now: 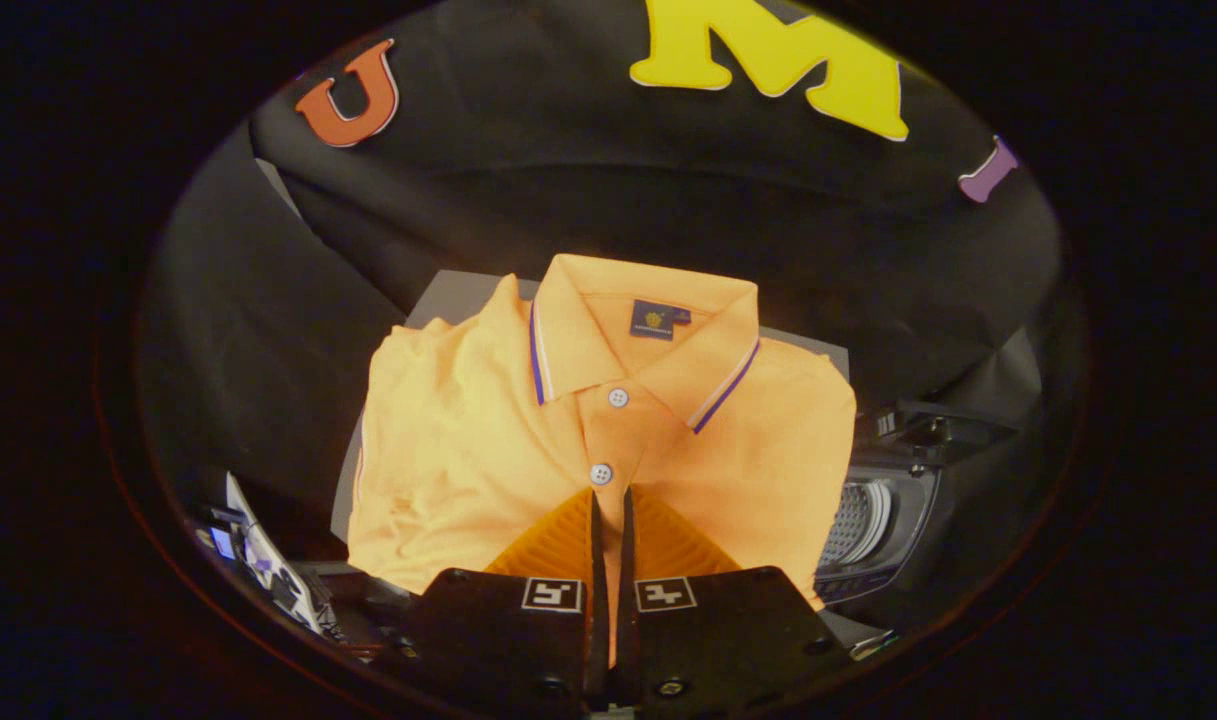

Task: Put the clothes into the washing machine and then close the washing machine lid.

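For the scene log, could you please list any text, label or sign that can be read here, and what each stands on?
None can be read.
Neck label inside the collar of the orange polo shirt: a small emblem, its writing too small to read.
Square markers on the gripper: coded patterns, no words.
The fingers are pressed nearly together on a fold of the shirt's front.

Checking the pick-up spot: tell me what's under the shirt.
The shirt lies folded on a grey board, whose edges show past it; the rest is covered. The gripper looks nearly shut on a narrow strip of the shirt's front.
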